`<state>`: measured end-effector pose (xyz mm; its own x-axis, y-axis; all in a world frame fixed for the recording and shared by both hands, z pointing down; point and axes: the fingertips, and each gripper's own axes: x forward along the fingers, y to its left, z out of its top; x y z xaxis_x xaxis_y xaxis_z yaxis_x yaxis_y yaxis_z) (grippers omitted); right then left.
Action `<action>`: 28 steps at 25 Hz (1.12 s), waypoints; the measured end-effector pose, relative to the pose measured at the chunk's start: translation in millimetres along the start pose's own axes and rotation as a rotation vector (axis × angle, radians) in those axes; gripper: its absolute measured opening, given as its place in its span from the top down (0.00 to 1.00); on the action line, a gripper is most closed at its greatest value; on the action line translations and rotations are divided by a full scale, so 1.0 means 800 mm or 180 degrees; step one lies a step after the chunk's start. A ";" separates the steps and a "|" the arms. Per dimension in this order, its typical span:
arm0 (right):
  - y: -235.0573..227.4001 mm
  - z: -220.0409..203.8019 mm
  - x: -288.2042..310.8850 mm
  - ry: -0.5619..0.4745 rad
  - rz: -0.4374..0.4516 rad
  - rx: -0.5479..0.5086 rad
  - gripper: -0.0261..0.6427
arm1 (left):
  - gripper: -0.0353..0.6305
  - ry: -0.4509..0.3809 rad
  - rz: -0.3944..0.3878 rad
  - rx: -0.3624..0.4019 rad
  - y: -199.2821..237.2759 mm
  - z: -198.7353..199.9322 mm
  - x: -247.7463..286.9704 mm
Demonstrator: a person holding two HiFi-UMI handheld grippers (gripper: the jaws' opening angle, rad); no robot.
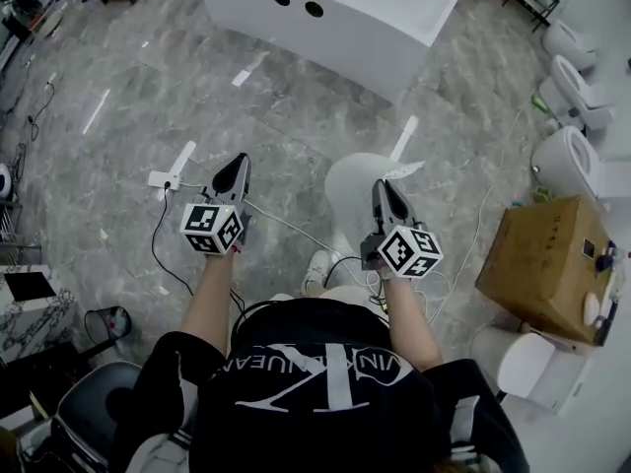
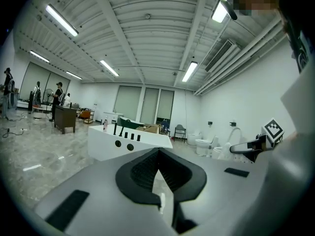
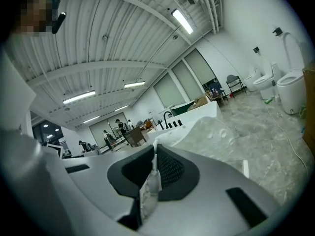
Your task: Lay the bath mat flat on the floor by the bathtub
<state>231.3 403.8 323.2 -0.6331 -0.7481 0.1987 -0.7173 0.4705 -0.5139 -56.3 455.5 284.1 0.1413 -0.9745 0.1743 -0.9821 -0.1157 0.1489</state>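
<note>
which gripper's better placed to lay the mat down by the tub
Right. The right gripper is shut on the mat; the left gripper is shut, apart from it.

You are seeing the bath mat [image 1: 347,190] showing milky and half see-through, dotted with round bubbles, against a grey floor [image 1: 148,97] veined in white, just this side of the white bathtub [image 1: 345,18] with its black knobs. The cubes on your grey left gripper [image 1: 239,163] and right gripper [image 1: 381,185] are showing black-and-white squares. Right of the bathtub a cardboard box [image 1: 542,264] is showing plain brown.
</note>
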 end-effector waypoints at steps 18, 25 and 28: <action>-0.077 0.073 0.135 -0.0112 -0.0245 0.0130 0.91 | 0.93 0.0054 -0.0069 -0.0036 0.056 0.013 0.134; -0.093 0.079 0.189 -0.0193 -0.0491 0.0276 0.91 | 0.93 0.0031 -0.0241 -0.0004 0.110 0.030 0.214; -0.097 0.081 0.218 -0.0186 -0.0597 0.0320 0.91 | 0.93 0.0068 -0.0283 0.0021 0.142 0.040 0.254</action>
<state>195.5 206.1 343.5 -0.4712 -0.8454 0.2515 -0.7865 0.2737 -0.5536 -143.4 237.7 305.4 0.2304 -0.9560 0.1815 -0.9663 -0.2029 0.1583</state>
